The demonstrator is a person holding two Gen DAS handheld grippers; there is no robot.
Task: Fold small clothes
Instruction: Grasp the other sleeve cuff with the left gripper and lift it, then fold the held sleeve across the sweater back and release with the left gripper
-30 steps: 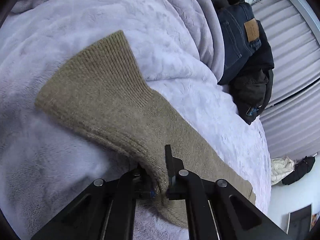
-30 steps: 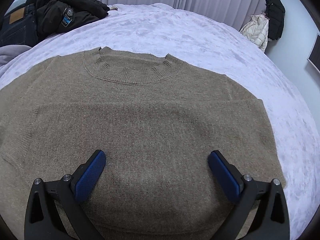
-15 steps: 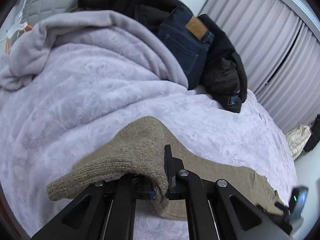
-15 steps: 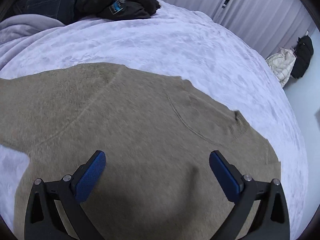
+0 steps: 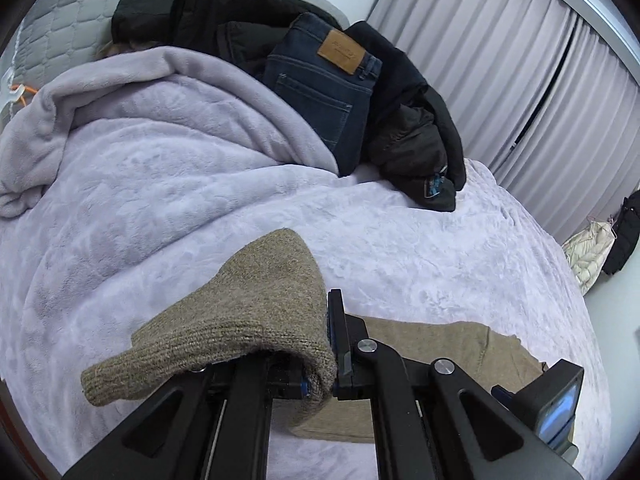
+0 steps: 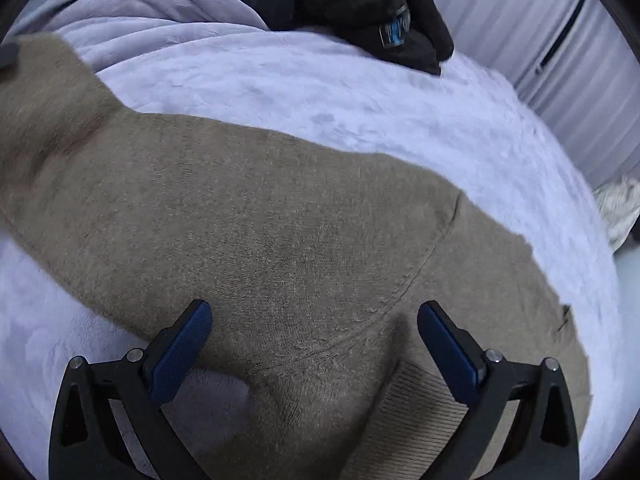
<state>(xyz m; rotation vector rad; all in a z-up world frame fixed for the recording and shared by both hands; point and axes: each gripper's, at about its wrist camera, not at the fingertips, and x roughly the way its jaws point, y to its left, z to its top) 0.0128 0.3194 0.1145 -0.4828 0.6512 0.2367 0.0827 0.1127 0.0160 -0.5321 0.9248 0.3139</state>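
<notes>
A tan knit sweater (image 6: 280,224) lies spread on a lilac plush bedcover (image 6: 360,92). My left gripper (image 5: 324,376) is shut on the sweater's sleeve (image 5: 256,308) near the ribbed cuff (image 5: 128,372); the sleeve is lifted and drapes over the left finger, which it hides. The sweater's body (image 5: 440,344) lies flat to the right below. My right gripper (image 6: 316,344) hovers over the body near the underarm seam, its blue pads (image 6: 180,352) wide apart and nothing between them. The right gripper's body shows at the lower right of the left wrist view.
Dark jeans (image 5: 332,92) and black jackets (image 5: 416,132) are piled at the far side of the bed beside a bunched lilac blanket (image 5: 120,92). Grey curtains (image 5: 520,60) hang behind. A cream jacket (image 5: 588,248) and a black one hang at the right wall.
My left gripper has risen and rolled with the sleeve, so the cuff now droops left. My right gripper has swept sideways across the sweater from the neckline towards the sleeve side, still open.
</notes>
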